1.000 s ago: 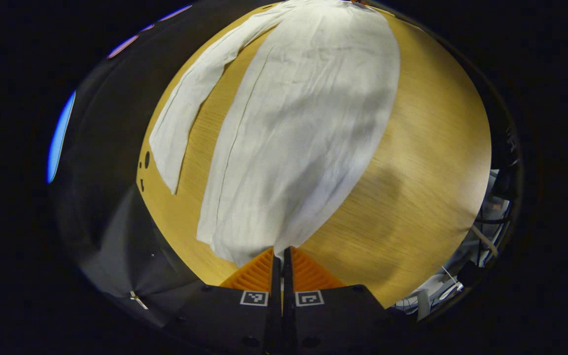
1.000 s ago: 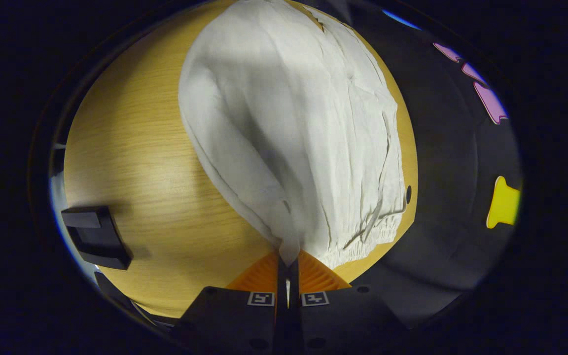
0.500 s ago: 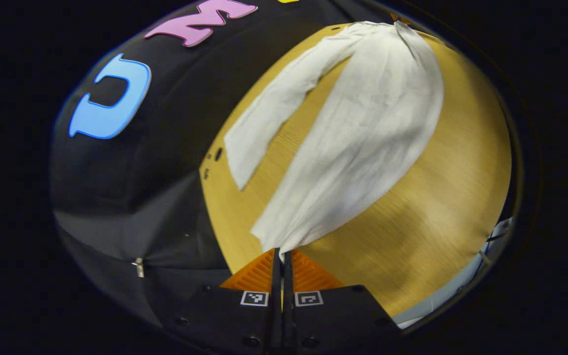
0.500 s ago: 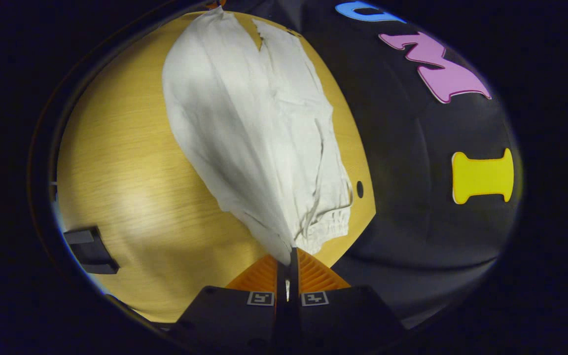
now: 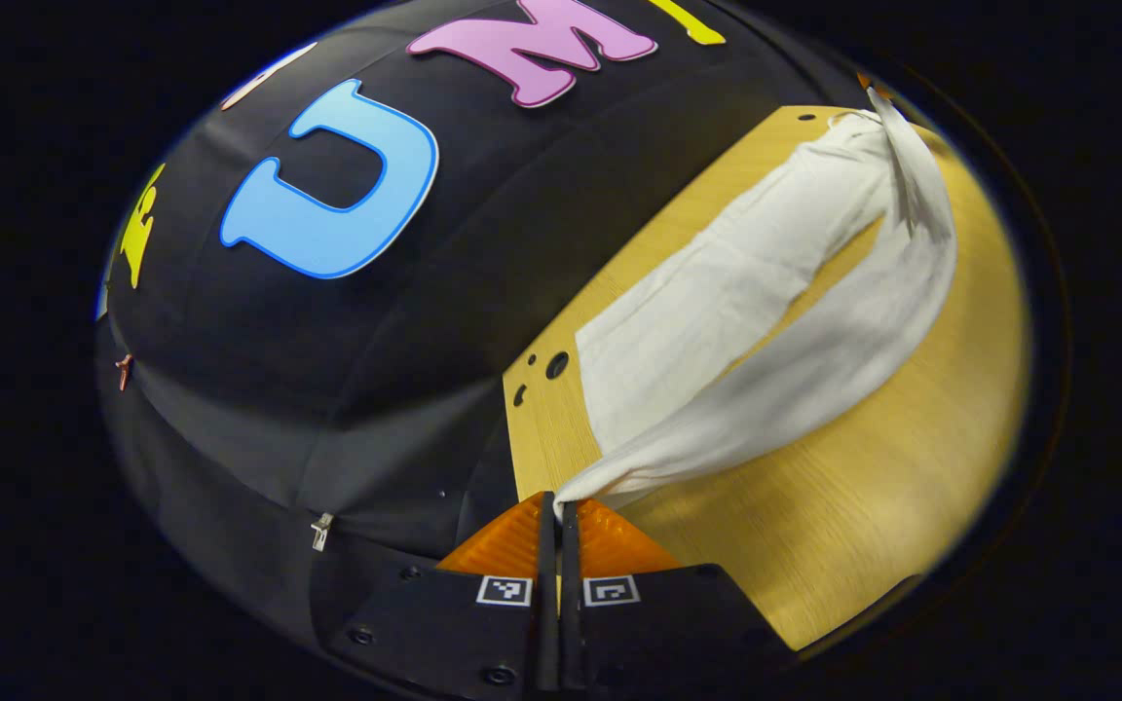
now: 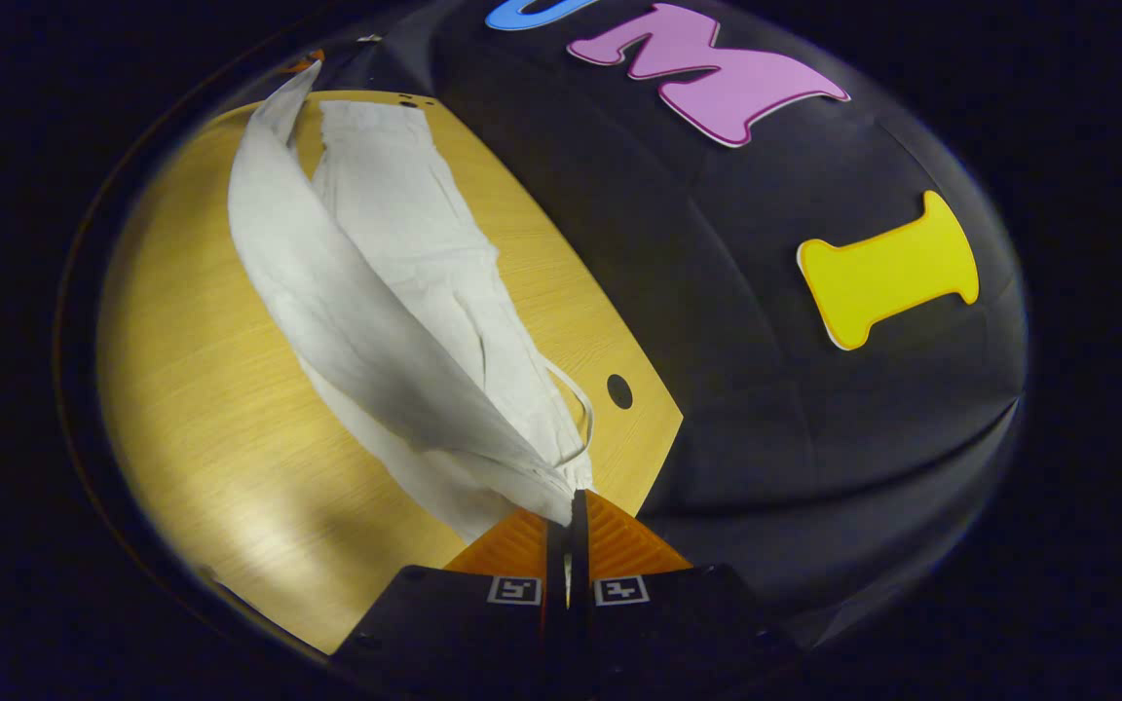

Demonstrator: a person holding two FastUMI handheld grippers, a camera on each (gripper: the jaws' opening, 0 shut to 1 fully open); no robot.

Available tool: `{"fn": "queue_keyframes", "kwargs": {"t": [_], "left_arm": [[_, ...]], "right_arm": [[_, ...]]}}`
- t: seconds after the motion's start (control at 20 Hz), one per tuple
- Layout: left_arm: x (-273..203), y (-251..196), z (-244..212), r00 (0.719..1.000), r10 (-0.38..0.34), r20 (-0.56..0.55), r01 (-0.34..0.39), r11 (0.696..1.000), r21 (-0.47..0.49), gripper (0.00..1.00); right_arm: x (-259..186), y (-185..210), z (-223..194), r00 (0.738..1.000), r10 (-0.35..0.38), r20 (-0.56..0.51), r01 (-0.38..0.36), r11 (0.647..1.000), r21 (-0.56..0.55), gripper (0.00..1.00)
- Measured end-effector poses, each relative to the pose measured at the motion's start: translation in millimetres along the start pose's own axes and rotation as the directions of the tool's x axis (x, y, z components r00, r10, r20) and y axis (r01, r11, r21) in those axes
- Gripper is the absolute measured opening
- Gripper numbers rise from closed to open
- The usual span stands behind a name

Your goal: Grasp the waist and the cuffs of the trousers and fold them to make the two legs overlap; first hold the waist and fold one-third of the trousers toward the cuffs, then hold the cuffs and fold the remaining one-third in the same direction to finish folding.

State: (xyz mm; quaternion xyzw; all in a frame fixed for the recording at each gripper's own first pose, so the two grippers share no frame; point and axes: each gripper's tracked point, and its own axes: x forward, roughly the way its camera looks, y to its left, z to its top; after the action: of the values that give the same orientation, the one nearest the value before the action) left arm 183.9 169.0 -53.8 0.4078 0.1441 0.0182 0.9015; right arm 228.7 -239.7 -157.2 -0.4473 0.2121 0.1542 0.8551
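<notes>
- Since 1 s ago: both tools have swung up and toward the booth wall. The lifted leg used to look wide and flat; now it looks thin, seen edge-on, hanging in the air.
- The trousers are white and lie on the wooden table. One leg rests flat near the far table edge, by the small holes.
- Key relation: the lifted leg hangs above and just on the near side of the flat leg. Their long axes run almost the same way, from the cuff end to the waist end. My guess: the lifted leg has to go a bit more toward the wall, then down, so the 2 legs overlap.
- Left tool: fingers pressed tight together, pinching the cuff corner of the lifted leg. The cloth runs away from it toward the far waist end.
- Right tool: fingers also shut tight on cloth at the waist end. A loop of drawstring hangs just beside it.
- Both tools look about as close to the flat leg as each other, each at its own end.
- Risk, I think: if one end drops first, the top leg lands crooked.
</notes>
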Motion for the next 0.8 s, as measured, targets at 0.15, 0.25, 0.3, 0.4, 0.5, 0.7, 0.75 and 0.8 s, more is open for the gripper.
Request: {"fn": "queue_keyframes", "kwargs": {"t": [0.15,0.25,0.3,0.4,0.5,0.7,0.75,0.8], "left_arm": [[42.1,9.7,37.4,0.999,-0.008,0.040,0.010,0.999,-0.054,0.05],[75.5,12.2,60.2,0.998,-0.024,0.058,0.030,0.994,-0.105,0.05],[91.2,14.6,71.8,0.997,-0.024,0.068,0.032,0.991,-0.129,0.05],[123.5,18.8,90.4,0.997,-0.030,0.077,0.044,0.982,-0.186,0.05],[158.7,18.1,102.7,0.997,-0.045,0.070,0.060,0.974,-0.219,0.05],[216.9,-9.5,112.1,0.995,-0.092,0.035,0.098,0.958,-0.269,0.05],[227.2,-15.5,111.6,0.994,-0.104,0.026,0.107,0.949,-0.296,0.05],[233.9,-22.0,111.7,0.994,-0.110,0.019,0.111,0.942,-0.318,0.05]], "right_arm": [[28.6,-20.6,23.8,1.000,-0.019,0.003,0.019,0.994,0.106,0.05],[49.2,-32.8,37.0,1.000,-0.029,0.003,0.028,0.984,0.177,0.05],[58.4,-38.5,39.6,1.000,-0.031,-0.003,0.031,0.977,0.210,0.05],[83.2,-45.7,43.1,0.999,-0.031,-0.023,0.037,0.958,0.285,0.05],[105.2,-50.6,41.5,0.998,-0.032,-0.060,0.051,0.934,0.353,0.05],[149.1,-48.1,39.2,0.994,-0.021,-0.111,0.072,0.874,0.481,0.05],[156.1,-44.5,32.6,0.990,-0.001,-0.141,0.076,0.847,0.526,0.05],[163.3,-40.3,22.6,0.985,0.025,-0.173,0.079,0.819,0.568,0.05]]}}
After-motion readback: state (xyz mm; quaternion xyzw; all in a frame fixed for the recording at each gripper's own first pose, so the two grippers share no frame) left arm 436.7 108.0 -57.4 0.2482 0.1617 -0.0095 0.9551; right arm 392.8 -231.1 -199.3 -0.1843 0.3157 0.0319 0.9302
